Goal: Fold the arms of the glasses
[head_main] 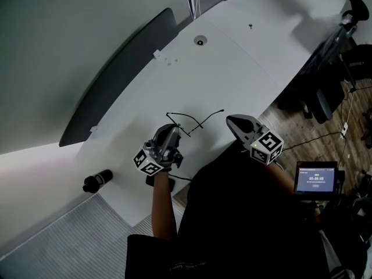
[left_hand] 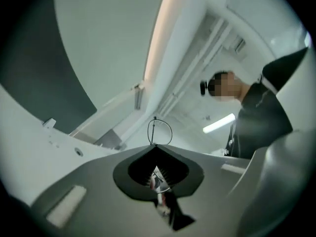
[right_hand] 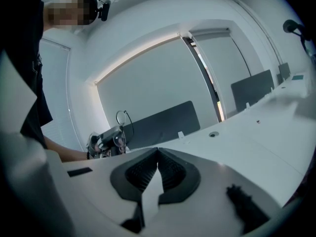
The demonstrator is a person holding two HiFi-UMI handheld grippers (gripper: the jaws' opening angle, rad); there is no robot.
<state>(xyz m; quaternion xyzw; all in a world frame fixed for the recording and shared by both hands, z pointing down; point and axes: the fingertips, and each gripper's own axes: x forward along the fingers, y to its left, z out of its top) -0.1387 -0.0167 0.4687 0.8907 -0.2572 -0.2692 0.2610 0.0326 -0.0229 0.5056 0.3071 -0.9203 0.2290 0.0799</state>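
White desk, dark divider panel behind it. Your left gripper had its jaws pinched on the thin wire glasses, held up off the desk, arms apparently not folded. Your right gripper sat just beside, jaws pressed together on nothing. Risk as I read it: the frame is thin and the pinch small, so pushing an arm could twist it loose or bend a hinge. No brand visible. Text on the screen was too small to read.
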